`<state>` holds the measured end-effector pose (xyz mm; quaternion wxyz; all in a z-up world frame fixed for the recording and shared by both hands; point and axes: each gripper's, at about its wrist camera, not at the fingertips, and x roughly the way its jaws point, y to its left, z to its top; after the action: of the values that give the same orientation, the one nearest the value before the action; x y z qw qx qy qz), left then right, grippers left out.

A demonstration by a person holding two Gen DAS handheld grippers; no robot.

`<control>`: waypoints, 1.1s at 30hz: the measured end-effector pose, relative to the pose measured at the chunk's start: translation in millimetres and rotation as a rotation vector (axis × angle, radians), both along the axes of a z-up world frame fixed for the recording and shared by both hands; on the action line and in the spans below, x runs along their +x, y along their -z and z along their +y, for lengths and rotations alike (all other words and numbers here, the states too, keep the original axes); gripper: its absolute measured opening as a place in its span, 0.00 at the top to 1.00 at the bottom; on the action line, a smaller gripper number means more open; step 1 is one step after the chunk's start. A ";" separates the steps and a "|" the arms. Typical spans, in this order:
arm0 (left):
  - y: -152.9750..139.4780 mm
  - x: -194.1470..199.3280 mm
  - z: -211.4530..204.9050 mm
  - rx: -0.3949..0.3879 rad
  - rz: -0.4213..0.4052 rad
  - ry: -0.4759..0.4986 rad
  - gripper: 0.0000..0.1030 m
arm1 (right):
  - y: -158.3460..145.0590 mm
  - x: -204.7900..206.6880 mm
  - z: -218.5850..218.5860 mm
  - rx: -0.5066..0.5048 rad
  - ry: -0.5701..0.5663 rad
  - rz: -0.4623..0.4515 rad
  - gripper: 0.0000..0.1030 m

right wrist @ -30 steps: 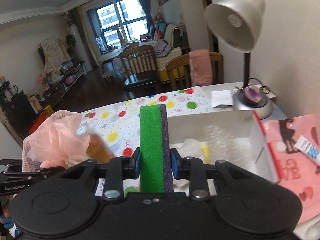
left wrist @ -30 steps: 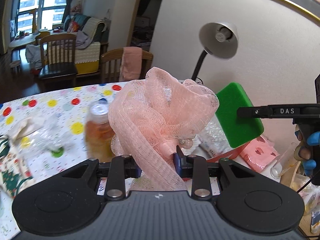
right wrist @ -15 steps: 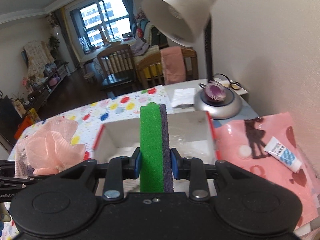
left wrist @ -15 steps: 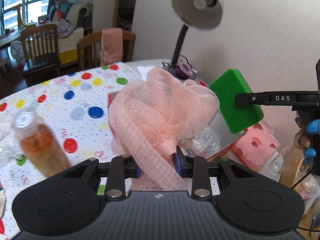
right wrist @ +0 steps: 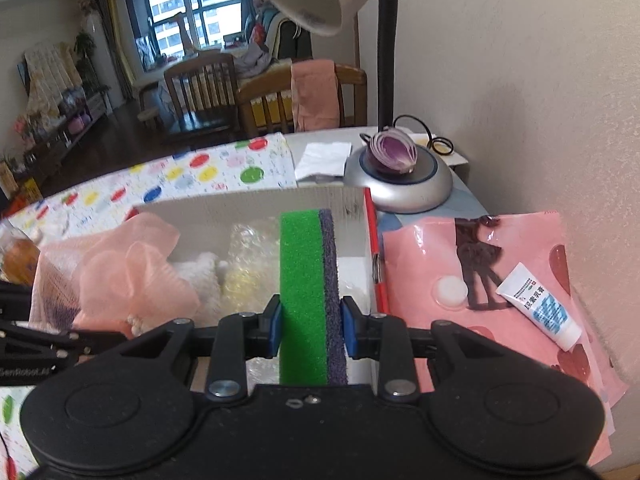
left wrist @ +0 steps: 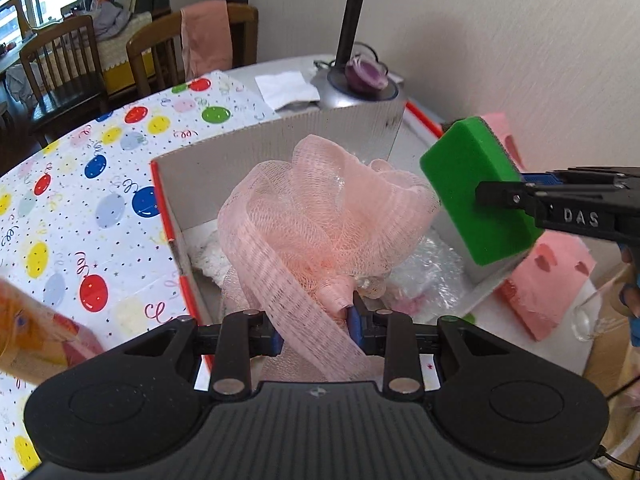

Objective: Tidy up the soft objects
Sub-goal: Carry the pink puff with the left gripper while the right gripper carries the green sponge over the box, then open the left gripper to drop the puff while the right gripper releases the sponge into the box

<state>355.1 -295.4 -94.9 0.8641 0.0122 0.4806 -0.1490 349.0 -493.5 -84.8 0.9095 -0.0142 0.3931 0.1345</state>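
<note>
Left hand-held gripper (left wrist: 316, 330) clamps the pink mesh bath pouf (left wrist: 320, 224), which hangs over the open grey cardboard box (left wrist: 224, 160) and hides most of its contents. Right hand-held gripper (right wrist: 308, 330) grips the green sponge with purple scouring layer (right wrist: 306, 292) edge-on, ahead of it the box's right end. Bubble wrap (right wrist: 250, 264) and something white and fluffy lie inside, hard to make out. Orange bottle (left wrist: 24, 330) at left, blurred and cut off.
</note>
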 end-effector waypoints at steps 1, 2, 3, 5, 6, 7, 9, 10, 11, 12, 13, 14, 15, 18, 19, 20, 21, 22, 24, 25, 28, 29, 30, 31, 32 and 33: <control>2.5 4.1 -3.2 0.008 0.007 0.000 0.71 | 2.7 0.9 1.1 -0.007 -0.006 0.005 0.73; 5.1 8.1 -5.1 0.014 0.016 -0.002 0.71 | 4.9 3.6 1.2 -0.014 -0.012 0.009 0.73; 8.1 11.7 -6.7 0.017 0.028 -0.002 0.71 | 6.8 4.3 2.6 -0.022 -0.018 0.012 0.73; 13.8 17.5 -9.6 0.019 0.049 -0.004 0.71 | 10.5 6.9 5.1 -0.040 -0.030 0.014 0.73; 16.3 20.0 -11.5 0.022 0.060 -0.001 0.71 | 12.2 7.9 6.1 -0.043 -0.034 0.018 0.73; 18.8 21.8 -13.2 0.025 0.068 0.001 0.71 | 13.7 8.4 7.4 -0.046 -0.038 0.022 0.73; 24.4 24.6 -15.9 0.038 0.082 0.004 0.71 | 16.6 8.9 10.5 -0.055 -0.045 0.027 0.72; 27.5 26.9 -17.0 0.043 0.090 0.004 0.71 | 17.8 8.8 11.3 -0.057 -0.047 0.028 0.72; 30.5 28.0 -17.4 0.047 0.098 0.001 0.71 | 18.9 8.9 12.4 -0.062 -0.049 0.028 0.72; 33.2 29.2 -17.7 0.049 0.107 -0.001 0.71 | 20.0 9.5 13.5 -0.068 -0.051 0.028 0.72; 35.9 30.7 -18.0 0.049 0.117 0.000 0.71 | 20.6 9.9 14.2 -0.070 -0.052 0.028 0.72; 38.5 31.5 -18.0 0.048 0.125 0.000 0.71 | 21.3 10.6 14.5 -0.068 -0.051 0.026 0.72; 40.7 32.0 -17.8 0.048 0.133 0.002 0.71 | 21.9 10.9 15.0 -0.070 -0.052 0.025 0.72; 46.7 34.4 -18.5 0.059 0.157 0.008 0.71 | 24.0 13.3 14.7 -0.070 -0.055 0.024 0.71; 48.0 34.9 -18.6 0.063 0.159 0.007 0.71 | 24.5 13.7 14.9 -0.071 -0.056 0.025 0.70; 48.9 35.2 -18.6 0.068 0.160 0.006 0.71 | 25.3 14.4 15.4 -0.072 -0.057 0.028 0.70; 49.7 36.1 -18.7 0.071 0.162 0.006 0.71 | 25.9 14.8 15.5 -0.071 -0.057 0.029 0.69; 50.4 36.9 -18.9 0.072 0.166 0.008 0.71 | 26.2 15.1 15.5 -0.071 -0.056 0.029 0.69; 51.1 36.8 -18.6 0.067 0.170 0.008 0.67 | 26.9 15.7 15.9 -0.067 -0.058 0.029 0.67; 51.0 36.5 -18.6 0.063 0.169 0.007 0.64 | 26.9 15.5 16.2 -0.067 -0.061 0.029 0.66; 48.2 34.7 -19.7 0.043 0.154 0.021 0.47 | 27.7 15.3 16.8 -0.063 -0.073 0.032 0.58; 46.7 32.9 -21.2 0.039 0.146 0.032 0.42 | 27.6 14.6 17.3 -0.061 -0.077 0.032 0.55; 45.2 31.0 -23.2 0.039 0.137 0.043 0.37 | 27.6 13.7 17.8 -0.060 -0.082 0.032 0.53; 43.6 29.3 -25.2 0.043 0.127 0.052 0.35 | 27.6 13.1 18.2 -0.060 -0.086 0.032 0.52; 42.0 27.3 -26.9 0.049 0.117 0.059 0.31 | 27.2 12.4 18.4 -0.061 -0.088 0.030 0.50; 40.2 25.3 -28.1 0.056 0.105 0.061 0.29 | 26.7 11.6 18.3 -0.060 -0.091 0.028 0.46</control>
<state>380.4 -323.5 -135.1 0.8319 0.0434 0.5289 -0.1623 360.6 -475.2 -111.5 0.8960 -0.0575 0.4087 0.1640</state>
